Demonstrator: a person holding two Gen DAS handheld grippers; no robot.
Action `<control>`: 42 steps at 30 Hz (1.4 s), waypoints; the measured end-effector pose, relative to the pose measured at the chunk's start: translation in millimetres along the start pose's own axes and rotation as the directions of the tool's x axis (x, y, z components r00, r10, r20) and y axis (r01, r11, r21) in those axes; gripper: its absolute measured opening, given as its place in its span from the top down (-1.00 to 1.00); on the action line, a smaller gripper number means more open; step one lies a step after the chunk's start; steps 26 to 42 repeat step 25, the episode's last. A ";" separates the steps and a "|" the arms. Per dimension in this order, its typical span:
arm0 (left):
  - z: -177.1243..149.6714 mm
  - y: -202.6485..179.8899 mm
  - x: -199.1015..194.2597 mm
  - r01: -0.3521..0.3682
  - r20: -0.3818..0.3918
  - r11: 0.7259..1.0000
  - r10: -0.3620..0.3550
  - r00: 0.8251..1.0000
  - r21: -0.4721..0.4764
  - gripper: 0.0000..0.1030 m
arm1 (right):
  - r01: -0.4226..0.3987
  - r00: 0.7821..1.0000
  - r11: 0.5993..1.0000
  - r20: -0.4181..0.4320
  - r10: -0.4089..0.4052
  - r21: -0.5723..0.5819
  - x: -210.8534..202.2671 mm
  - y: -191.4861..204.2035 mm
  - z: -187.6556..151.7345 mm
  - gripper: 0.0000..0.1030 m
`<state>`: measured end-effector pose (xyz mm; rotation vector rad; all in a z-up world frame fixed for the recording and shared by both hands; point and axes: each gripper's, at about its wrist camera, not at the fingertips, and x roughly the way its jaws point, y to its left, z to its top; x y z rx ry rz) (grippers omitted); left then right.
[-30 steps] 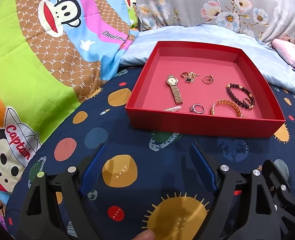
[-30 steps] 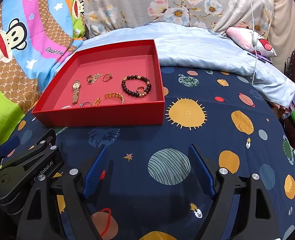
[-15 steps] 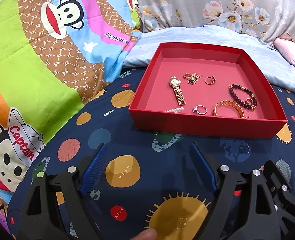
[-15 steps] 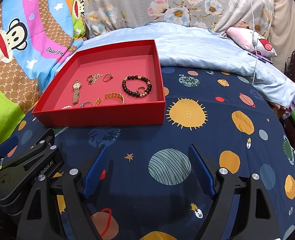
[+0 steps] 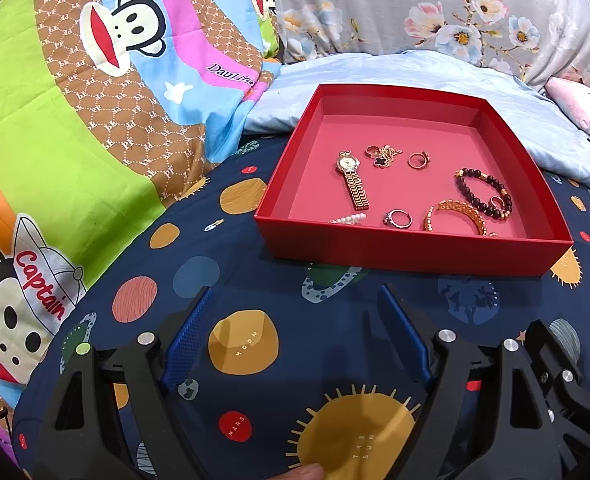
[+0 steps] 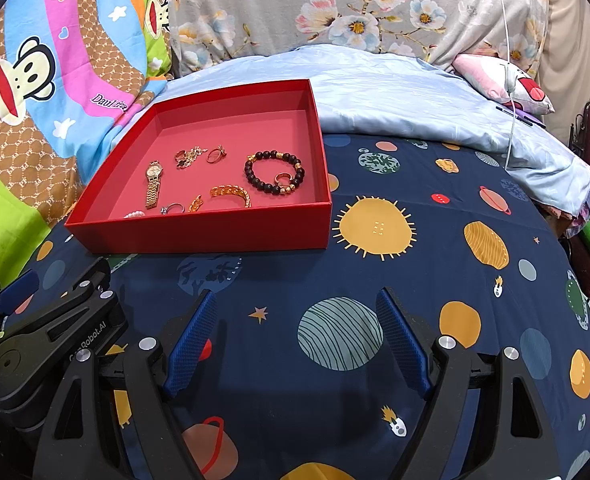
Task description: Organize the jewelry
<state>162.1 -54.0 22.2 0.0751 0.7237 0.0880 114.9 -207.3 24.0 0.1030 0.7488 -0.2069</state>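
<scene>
On the navy planet-print sheet (image 6: 435, 280), near its front edge, both grippers sit apart from the red tray (image 5: 407, 246). Left gripper (image 5: 295, 332): jaws spread wide, blue pads (image 5: 185, 340) holding nothing, over the "MOON" disc. Right gripper (image 6: 297, 330): equally wide, empty, flanking a striped planet. Tray holds all the jewelry: gold watch (image 5: 353, 178), dark bead bracelet (image 5: 481, 194), gold chain bracelet (image 5: 457, 214), a ring (image 5: 398, 219) and pearl piece (image 5: 349, 219) by the near wall. Legible text: "MARS", "THE SUN" on the sheet; "Captain" on the monkey blanket (image 5: 55, 152); "Robot.AI" on the left gripper's body in the right view
</scene>
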 end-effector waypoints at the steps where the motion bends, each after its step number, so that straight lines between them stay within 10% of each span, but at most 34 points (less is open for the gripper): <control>1: 0.0 -0.1 -0.2 0.000 0.000 1.000 0.000 1.000 0.000 -0.54 | 0.000 1.000 1.000 0.000 0.000 0.000 -0.2 0.0 0.0 -0.56; 42: -1.2 2.2 3.7 0.014 -0.015 1.000 -0.014 1.000 -0.009 -0.48 | -0.005 1.000 1.000 -0.008 0.005 -0.004 1.6 5.1 -0.4 -0.56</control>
